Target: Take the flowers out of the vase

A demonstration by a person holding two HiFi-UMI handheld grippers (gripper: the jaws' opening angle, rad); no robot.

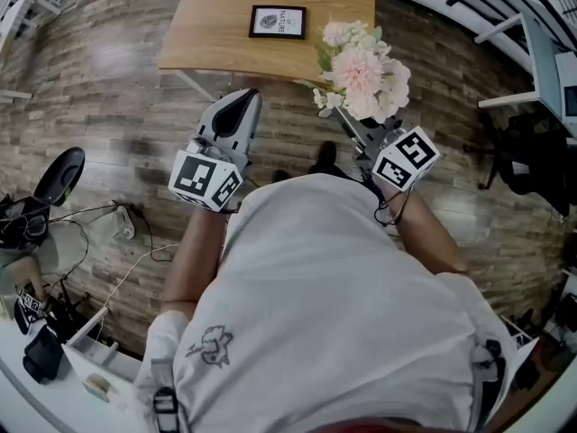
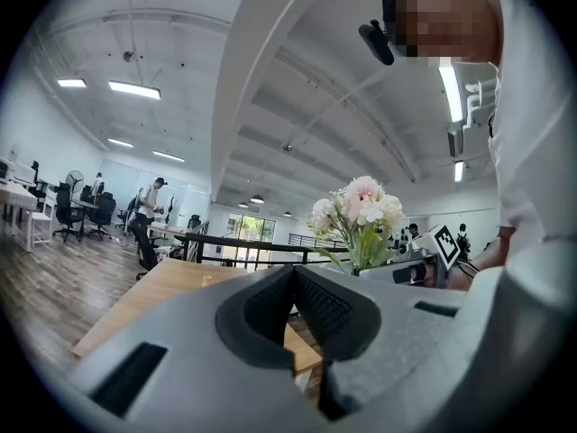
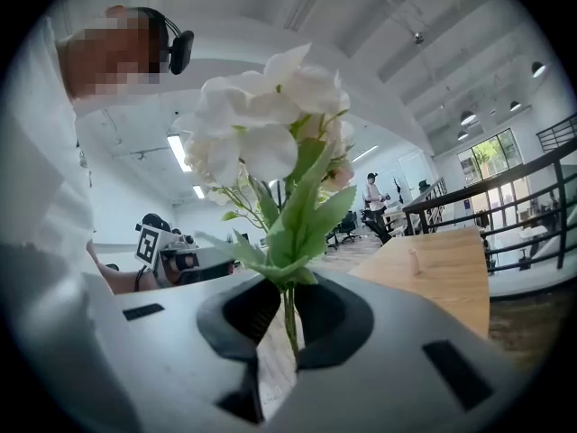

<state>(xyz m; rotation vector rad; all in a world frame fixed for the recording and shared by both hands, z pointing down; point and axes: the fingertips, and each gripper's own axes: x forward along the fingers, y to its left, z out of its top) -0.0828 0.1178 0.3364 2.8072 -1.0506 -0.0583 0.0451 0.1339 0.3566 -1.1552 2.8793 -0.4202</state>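
Two grippers: both held level over the wooden floor (image 1: 117,79), just short of the table (image 1: 216,34).
Right gripper (image 3: 288,300): clenched on the thin green stem of the flowers (image 3: 270,133), with the blooms standing upright above the jaws.
Left gripper (image 2: 293,278): pads pressed together, nothing between them.
Flowers' place: in the air beside the table's near edge, clear of any vase (none shows in any view).
Risk, slipping: one thin stem seems to carry a top-heavy bunch, so a jolt or tilt of the hand could let it swivel or slide through the pads.
Risk, snagging: the leaves could catch on the table edge if carried too close.
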